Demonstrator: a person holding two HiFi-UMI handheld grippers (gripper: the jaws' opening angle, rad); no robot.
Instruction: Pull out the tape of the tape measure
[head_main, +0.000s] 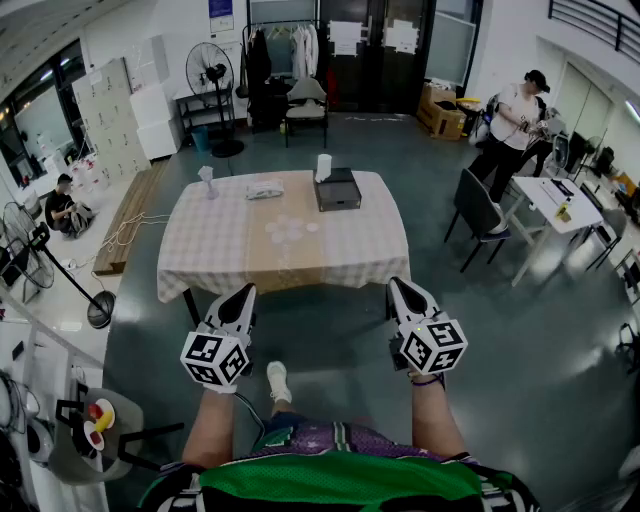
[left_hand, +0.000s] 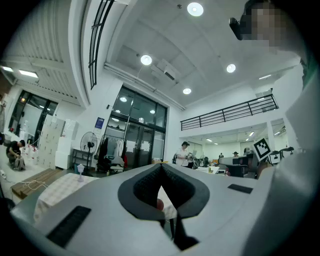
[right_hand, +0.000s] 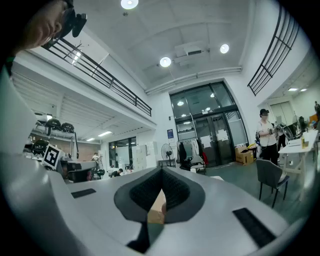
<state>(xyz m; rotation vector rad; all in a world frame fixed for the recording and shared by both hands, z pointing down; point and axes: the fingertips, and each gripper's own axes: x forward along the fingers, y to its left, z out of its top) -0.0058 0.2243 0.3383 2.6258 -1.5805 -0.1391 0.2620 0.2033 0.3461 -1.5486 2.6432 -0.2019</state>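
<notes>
- Two claws are up in the air, apart from the counter.
- First, the left claw is pressed together, with nothing in it.
- Small things lie far off on the counter; I cannot tell which is the tape measure.
- Last, the right claw is pressed together too, empty.

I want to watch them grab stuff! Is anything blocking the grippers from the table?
Nothing visible does. The left gripper and right gripper, both shut and empty, hover above bare floor just short of the table. Its things lie toward the far side; I can't tell which is the tape measure.
</notes>
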